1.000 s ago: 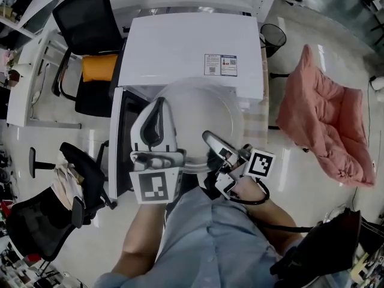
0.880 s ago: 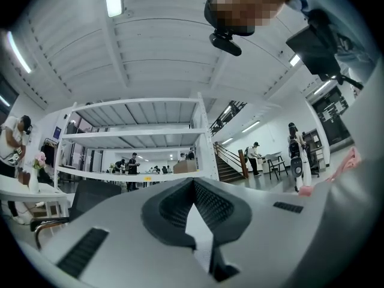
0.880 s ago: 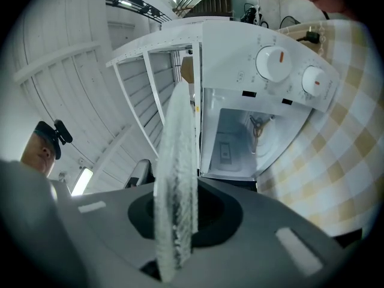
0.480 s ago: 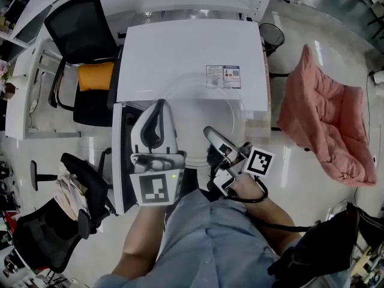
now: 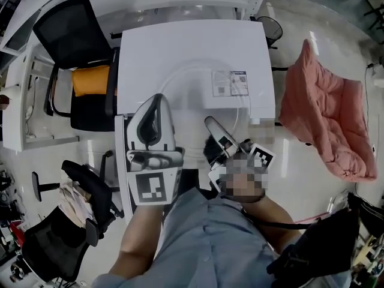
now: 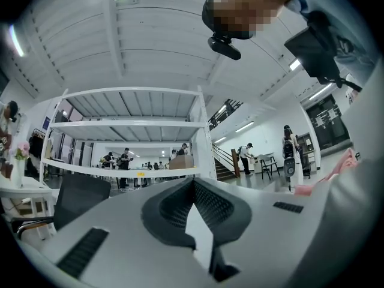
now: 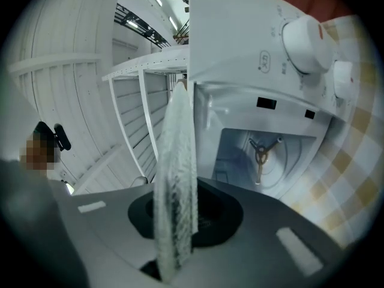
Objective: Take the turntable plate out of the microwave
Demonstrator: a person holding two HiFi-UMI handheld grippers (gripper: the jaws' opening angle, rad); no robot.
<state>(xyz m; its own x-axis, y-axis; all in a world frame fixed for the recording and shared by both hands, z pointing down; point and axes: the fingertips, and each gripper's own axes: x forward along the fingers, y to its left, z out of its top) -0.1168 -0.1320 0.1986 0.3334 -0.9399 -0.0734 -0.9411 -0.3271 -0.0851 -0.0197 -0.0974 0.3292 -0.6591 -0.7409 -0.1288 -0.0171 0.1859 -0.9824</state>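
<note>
Right gripper point(image 7: 177, 221) grips the turntable plate point(image 7: 177, 161) by its rim (edge-on between the jaws), clear of the microwave point(image 7: 252, 47), before its open cavity; left gripper point(image 6: 195, 221) is closed, empty.

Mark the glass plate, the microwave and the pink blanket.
glass plate point(image 7: 175, 173), right gripper view, its edge.
microwave point(image 5: 180, 47), head view, its white top.
pink blanket point(image 5: 324, 119), head view, its middle.

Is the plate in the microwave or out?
Out. The right claw grips the plate outside the microwave; inside, only the bare spindle shows.
</note>
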